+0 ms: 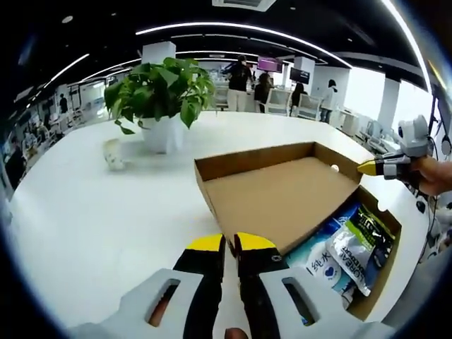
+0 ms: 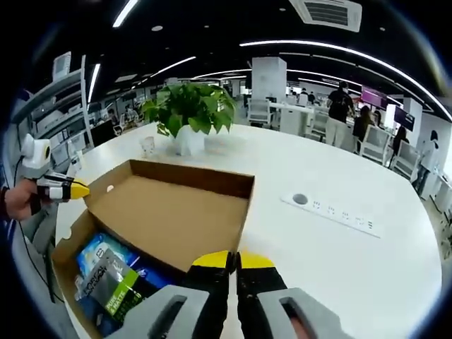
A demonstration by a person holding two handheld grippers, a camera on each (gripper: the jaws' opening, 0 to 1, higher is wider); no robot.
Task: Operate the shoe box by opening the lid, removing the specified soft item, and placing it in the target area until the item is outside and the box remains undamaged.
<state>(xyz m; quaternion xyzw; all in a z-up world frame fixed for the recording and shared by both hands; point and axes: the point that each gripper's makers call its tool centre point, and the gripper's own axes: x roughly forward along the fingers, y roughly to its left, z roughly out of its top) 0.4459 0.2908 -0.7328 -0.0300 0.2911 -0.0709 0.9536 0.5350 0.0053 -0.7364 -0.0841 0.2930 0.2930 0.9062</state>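
Note:
An open brown shoe box (image 1: 282, 194) lies on the white table with its lid folded back flat. Its lower half holds soft packets: blue-and-white ones (image 1: 321, 258) and a grey-and-green one (image 1: 360, 244). My left gripper (image 1: 229, 244) sits at the lid's near edge, yellow tips together with nothing between them. The right gripper (image 1: 369, 167), held in a hand, hovers at the box's far right corner. In the right gripper view the box (image 2: 169, 212) and packets (image 2: 106, 279) lie left of my shut right gripper (image 2: 233, 260). The left gripper (image 2: 74, 189) hovers by the box's left corner.
A potted green plant (image 1: 162, 92) in a white pot and a small white cup (image 1: 113, 154) stand behind the box. A power strip (image 2: 332, 208) is set into the table to the right. People and chairs are far off in the background.

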